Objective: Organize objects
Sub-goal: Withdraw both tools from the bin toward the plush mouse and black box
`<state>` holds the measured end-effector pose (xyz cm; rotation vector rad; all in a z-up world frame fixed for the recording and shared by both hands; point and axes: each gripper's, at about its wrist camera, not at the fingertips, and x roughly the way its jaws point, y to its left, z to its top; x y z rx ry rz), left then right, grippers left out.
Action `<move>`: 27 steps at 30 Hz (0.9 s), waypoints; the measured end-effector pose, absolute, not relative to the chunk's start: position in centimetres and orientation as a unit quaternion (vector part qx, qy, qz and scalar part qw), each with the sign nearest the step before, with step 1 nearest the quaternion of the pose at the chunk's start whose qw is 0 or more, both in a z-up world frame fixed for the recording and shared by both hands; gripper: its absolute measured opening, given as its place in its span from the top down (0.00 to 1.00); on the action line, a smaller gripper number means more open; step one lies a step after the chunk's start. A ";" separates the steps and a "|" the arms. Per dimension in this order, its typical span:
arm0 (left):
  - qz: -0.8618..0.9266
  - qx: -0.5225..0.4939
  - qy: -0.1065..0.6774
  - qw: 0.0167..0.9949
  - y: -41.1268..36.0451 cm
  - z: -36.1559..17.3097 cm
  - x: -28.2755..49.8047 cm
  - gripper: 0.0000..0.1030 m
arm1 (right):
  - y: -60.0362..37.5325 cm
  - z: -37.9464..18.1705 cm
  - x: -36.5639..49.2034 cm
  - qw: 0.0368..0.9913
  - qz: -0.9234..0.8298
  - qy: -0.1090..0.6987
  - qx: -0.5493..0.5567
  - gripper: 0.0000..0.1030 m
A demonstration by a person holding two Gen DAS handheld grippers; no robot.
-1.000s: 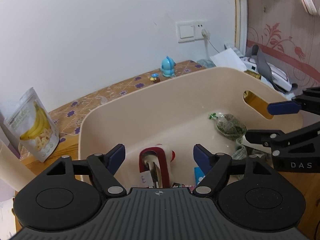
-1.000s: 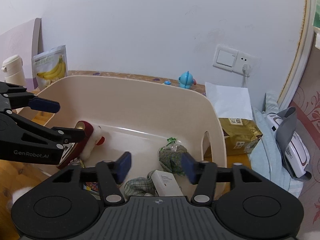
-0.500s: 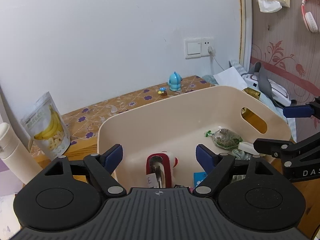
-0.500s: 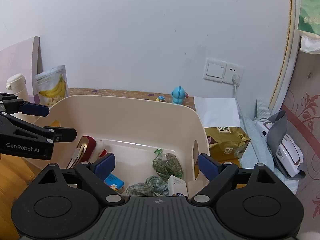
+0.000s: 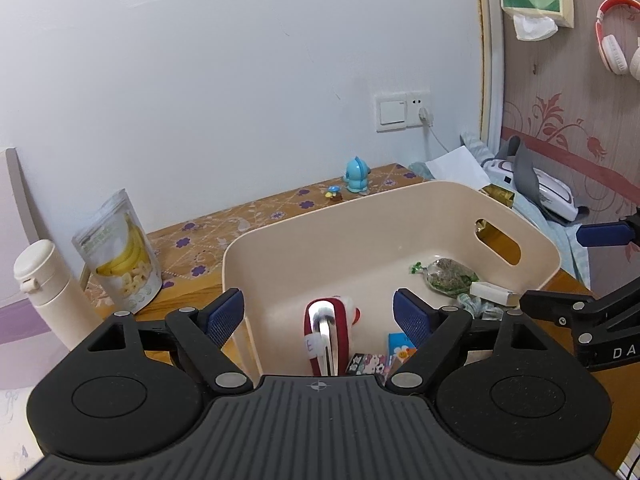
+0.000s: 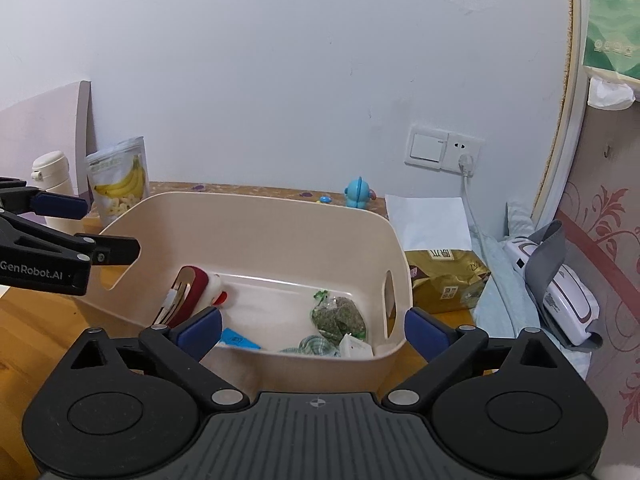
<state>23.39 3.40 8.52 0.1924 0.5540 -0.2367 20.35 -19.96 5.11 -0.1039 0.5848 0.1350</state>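
On the desk (image 6: 24, 312), the bin (image 6: 256, 220) sits beyond both empty jaws.

left tongs (image 5: 318, 312): backed away from the beige bin (image 5: 404, 216) and lifted; its jaws have just been opening, nothing between them.
right tongs (image 6: 313, 329): jaws have just been opening, from narrow to wide, with nothing gripped; also pulled back and up.
bin view: whole rim now shows, where earlier only the inside filled both views.
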 end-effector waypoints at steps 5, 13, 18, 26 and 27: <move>-0.113 0.092 0.275 0.950 4.0 8.4 22.3 0.19 | -19.9 4.9 19.6 0.954 0.067 0.288 -0.051 0.02; -0.112 0.094 0.281 0.948 4.8 8.1 20.2 0.19 | -19.6 4.1 17.6 0.951 0.074 0.296 -0.052 0.02; -0.114 0.099 0.292 0.945 5.1 7.4 19.0 0.19 | -19.5 3.6 16.6 0.948 0.077 0.303 -0.052 0.01; -0.122 0.107 0.315 0.935 4.9 5.3 17.4 0.19 | -19.5 2.3 15.3 0.942 0.077 0.321 -0.054 0.00; -0.123 0.108 0.318 0.934 4.9 4.9 17.3 0.19 | -19.5 2.1 15.2 0.941 0.078 0.324 -0.055 0.00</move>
